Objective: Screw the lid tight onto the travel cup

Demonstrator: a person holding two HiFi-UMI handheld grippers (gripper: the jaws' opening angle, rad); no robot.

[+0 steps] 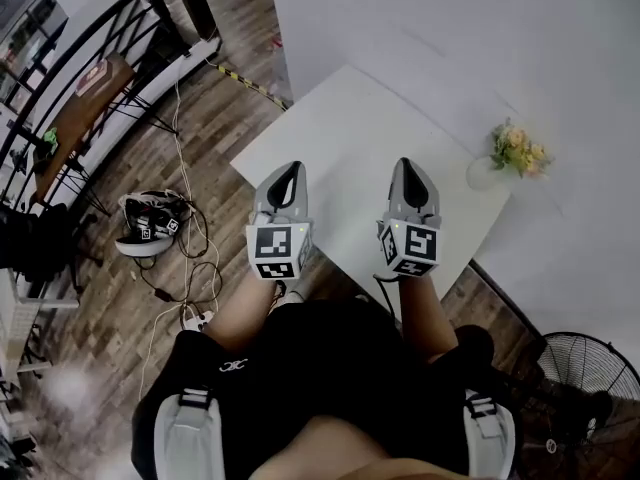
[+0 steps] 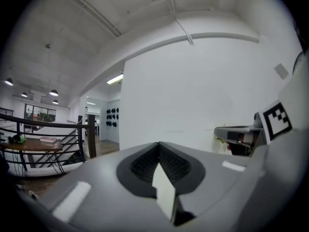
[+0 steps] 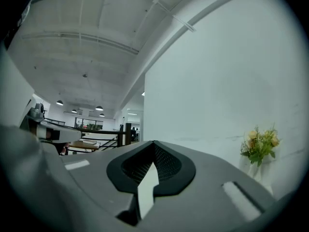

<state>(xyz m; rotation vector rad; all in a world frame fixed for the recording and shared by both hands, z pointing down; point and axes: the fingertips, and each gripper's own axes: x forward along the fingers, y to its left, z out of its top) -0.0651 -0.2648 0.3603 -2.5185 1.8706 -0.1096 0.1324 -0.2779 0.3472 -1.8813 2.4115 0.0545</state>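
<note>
Across all three views no travel cup or lid shows, so neither can be placed. Left gripper (image 1: 292, 171) and right gripper (image 1: 407, 168) are side by side, apart, over the near edge of the white table (image 1: 350, 138), both pointing away from the person toward the white wall (image 2: 203, 91).

Left gripper view: fingers (image 2: 145, 163) pressed together along the centre line, nothing between them. Right gripper view: same, fingers (image 3: 166, 161) closed flat on each other with nothing in them. Each gripper view catches the other gripper at its edge: the right one's marker cube (image 2: 276, 121) on the right, the left one's body (image 3: 48, 129) on the left.

On the table, only a pale vase (image 1: 482, 173) with yellow-pink flowers (image 1: 518, 151) at the far right corner, well apart from both grippers. It also shows at the right in the right gripper view (image 3: 260, 146).

Wooden floor (image 1: 120, 308) left of the table has loose cables (image 1: 195, 258) and a device with square markers (image 1: 150, 223). Black railing (image 1: 90, 58) and a brown side table (image 1: 85, 108) at far left. Fan (image 1: 590, 368) at lower right. Person's black shorts (image 1: 320, 358) fill the bottom of the head view.
</note>
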